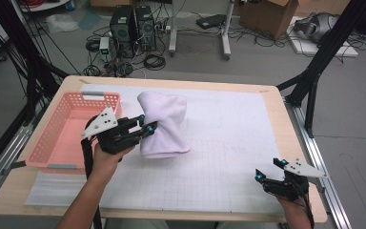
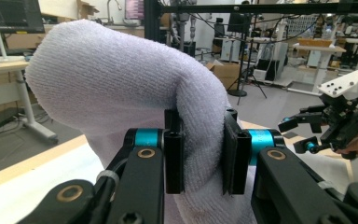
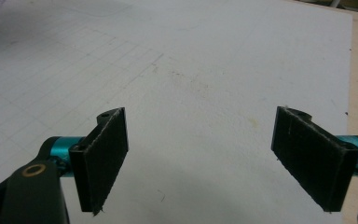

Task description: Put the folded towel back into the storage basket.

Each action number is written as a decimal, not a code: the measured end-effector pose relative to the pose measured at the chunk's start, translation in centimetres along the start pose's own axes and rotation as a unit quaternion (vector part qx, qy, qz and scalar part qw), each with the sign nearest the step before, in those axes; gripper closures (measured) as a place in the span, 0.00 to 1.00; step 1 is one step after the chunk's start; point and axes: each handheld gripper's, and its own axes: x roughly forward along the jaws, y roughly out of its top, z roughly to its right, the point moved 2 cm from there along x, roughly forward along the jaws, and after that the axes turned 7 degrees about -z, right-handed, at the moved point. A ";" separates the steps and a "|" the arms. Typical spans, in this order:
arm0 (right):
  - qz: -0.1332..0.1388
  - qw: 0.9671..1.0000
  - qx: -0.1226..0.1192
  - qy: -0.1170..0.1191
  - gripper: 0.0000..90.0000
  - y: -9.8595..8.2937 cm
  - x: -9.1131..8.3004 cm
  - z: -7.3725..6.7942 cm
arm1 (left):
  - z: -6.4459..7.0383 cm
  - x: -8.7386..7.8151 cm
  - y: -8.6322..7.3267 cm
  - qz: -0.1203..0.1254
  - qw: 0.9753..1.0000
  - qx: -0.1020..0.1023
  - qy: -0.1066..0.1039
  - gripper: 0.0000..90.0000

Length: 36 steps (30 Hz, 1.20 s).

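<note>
The left gripper (image 1: 144, 126) grasps a white towel (image 1: 164, 125), its fingers (image 2: 174, 154) clenched on a bunched fold at the towel's left side. In the left gripper view the terry cloth is pinched between the two black pads and bulges above them in a rounded hump. The towel stands partly lifted, with its lower end resting on the white gridded mat (image 1: 228, 157) that covers most of the counter (image 1: 271, 93). It sits left of the counter's middle, toward the far edge, just beside a pink basket (image 1: 62, 136). The basket lies along the counter's left edge, and the left hand (image 1: 108, 155) hangs over its right rim.

The right gripper (image 1: 272, 168) is near the counter's near right corner, well apart from the towel. Its fingers (image 3: 103, 156) are released and spread wide, with bare mat between them in the right gripper view. The mat there shows faint grid lines and a few small marks. The right gripper also appears far off in the left gripper view, beyond the towel.
</note>
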 end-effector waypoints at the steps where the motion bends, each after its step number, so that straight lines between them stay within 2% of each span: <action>1: 0.000 1.000 0.001 0.001 0.20 0.0 0.0 0.0 | -0.2 -0.2 0.1 0.000 1.000 0.001 0.002 0.82; 10: 0.002 1.000 -0.003 0.001 0.20 0.2 0.1 -0.1 | -1.6 -2.1 0.9 0.005 1.000 0.005 0.024 0.82; 19: 0.003 1.000 -0.003 0.003 0.20 0.5 0.3 -0.3 | -2.9 -4.1 2.0 0.024 0.999 0.001 0.044 0.82; 26: 0.003 1.000 -0.002 0.004 0.20 0.6 0.4 -0.3 | -3.9 -6.0 2.7 0.025 0.998 0.003 0.058 0.82; 36: 0.003 1.000 -0.003 0.006 0.20 0.8 0.6 -0.5 | -5.5 -8.8 3.3 0.043 0.995 -0.004 0.090 0.82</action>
